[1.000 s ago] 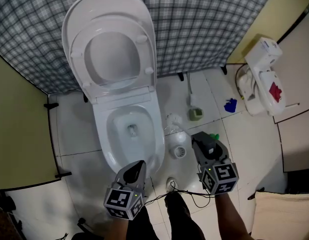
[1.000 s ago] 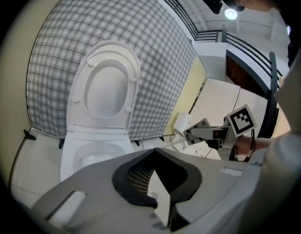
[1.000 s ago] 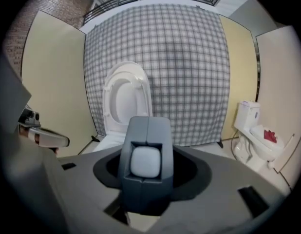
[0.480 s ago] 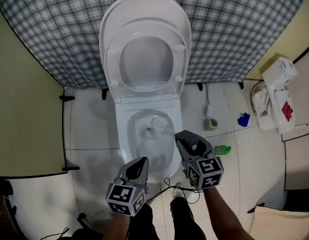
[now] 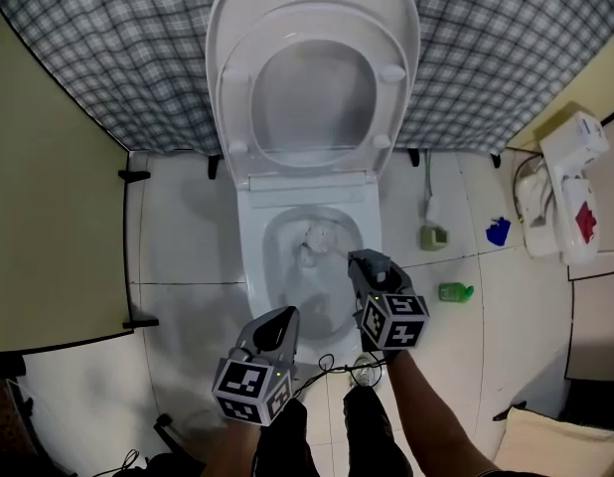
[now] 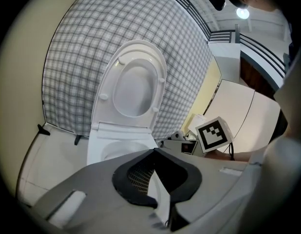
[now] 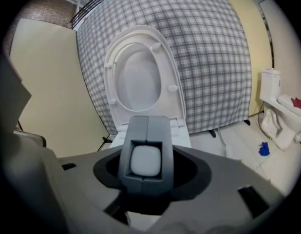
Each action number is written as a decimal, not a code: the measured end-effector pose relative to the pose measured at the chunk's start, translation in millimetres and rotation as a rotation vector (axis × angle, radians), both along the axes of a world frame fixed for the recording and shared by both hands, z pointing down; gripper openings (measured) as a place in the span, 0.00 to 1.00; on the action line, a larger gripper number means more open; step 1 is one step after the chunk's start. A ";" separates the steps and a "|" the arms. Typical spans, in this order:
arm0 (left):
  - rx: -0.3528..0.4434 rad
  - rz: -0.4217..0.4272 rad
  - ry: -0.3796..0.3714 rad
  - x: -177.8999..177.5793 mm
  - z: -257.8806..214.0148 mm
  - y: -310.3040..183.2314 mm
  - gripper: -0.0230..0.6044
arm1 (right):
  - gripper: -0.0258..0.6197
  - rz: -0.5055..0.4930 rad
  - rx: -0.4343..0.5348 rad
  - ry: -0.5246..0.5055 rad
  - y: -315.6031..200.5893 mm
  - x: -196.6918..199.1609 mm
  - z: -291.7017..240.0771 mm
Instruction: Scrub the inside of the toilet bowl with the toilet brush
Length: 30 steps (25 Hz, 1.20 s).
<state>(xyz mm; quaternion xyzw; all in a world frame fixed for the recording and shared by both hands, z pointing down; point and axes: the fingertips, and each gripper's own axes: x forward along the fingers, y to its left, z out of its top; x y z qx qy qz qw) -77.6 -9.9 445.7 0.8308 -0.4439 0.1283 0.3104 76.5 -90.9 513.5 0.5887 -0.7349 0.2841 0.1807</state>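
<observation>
The white toilet [image 5: 251, 266] stands with lid and seat [image 5: 312, 87] raised against the plaid curtain. The toilet brush's bristly white head [image 5: 315, 238] sits inside the bowl near its back wall. My right gripper [image 5: 365, 264] hangs over the bowl's right rim, shut on the brush handle; in the right gripper view its jaws [image 7: 146, 128] wrap the handle's white end [image 7: 145, 160]. The left gripper [image 5: 277, 324] hovers at the bowl's front edge, jaw tips together with nothing in them, and it appears the same in its own view [image 6: 154, 152].
On the tiled floor right of the toilet lie a green bottle [image 5: 454, 291], a blue item [image 5: 498, 232] and a small greenish fitting [image 5: 433, 237] on a hose. A white appliance [image 5: 570, 187] stands far right. A yellow partition [image 5: 49, 217] closes the left side.
The right gripper carried the brush from the floor beside the toilet leftward over the rim into the bowl. The left gripper stayed near the bowl's front. The head view has turned toward the toilet.
</observation>
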 end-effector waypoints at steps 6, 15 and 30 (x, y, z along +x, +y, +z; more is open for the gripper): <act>-0.024 0.031 0.013 8.2 16.0 -7.5 0.02 | 0.39 0.146 0.015 -0.027 -16.8 15.9 22.4; -0.034 0.033 0.006 -0.7 22.8 -15.2 0.02 | 0.39 0.088 0.044 -0.188 -41.1 -20.8 26.2; -0.055 -0.059 -0.020 -38.7 26.3 1.2 0.02 | 0.39 -0.335 -0.048 -0.180 -0.4 -98.9 28.6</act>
